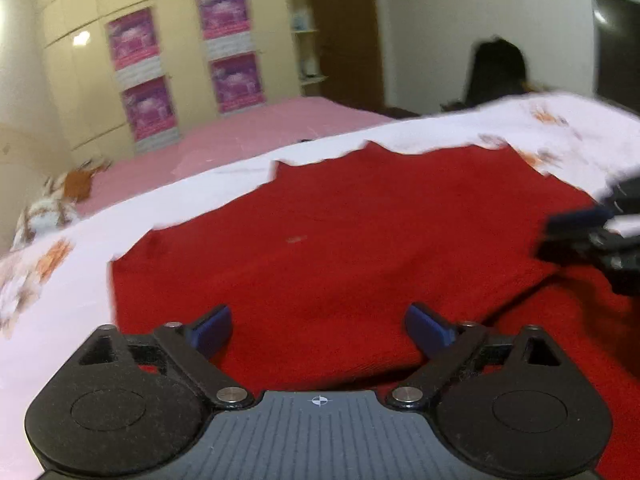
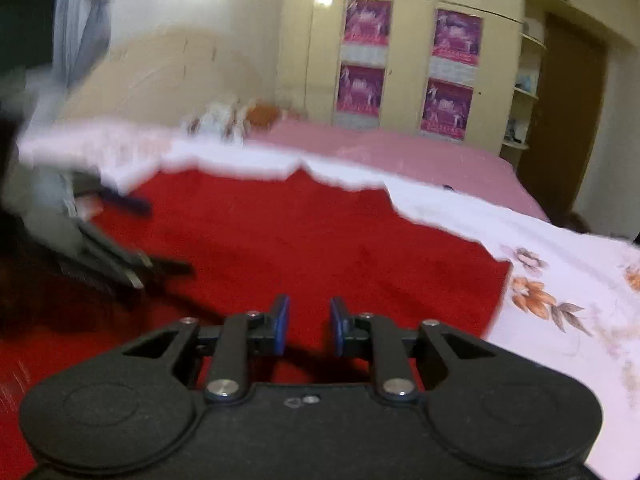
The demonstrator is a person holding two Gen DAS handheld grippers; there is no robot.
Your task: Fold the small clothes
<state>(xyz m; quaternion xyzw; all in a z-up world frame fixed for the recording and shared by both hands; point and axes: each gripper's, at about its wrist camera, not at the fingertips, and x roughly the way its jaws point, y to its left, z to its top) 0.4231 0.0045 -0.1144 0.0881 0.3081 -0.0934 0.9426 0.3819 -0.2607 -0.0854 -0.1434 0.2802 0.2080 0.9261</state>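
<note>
A red knitted garment lies spread flat across the middle of both views, on a white floral sheet that covers a bed. A pink bedspread shows in the upper centre, with a cream wardrobe behind it.

Your left gripper sits at the bottom centre of its view, jaws spread wide with nothing between them, low over the near edge of the garment. A fold ridge runs from its right fingertip toward the lower right.

Your right gripper sits at the bottom centre of its own view, blue pads drawn close but with a clear gap, gripping nothing, above the red cloth.

Both views are smeared by motion, so the edges are hard to judge. The risk from here, I think: closing on the sheet together with the knit and lifting both, or pinching only one layer at the ridge, which would skew the fold. The two grippers are near each other and could collide.
</note>
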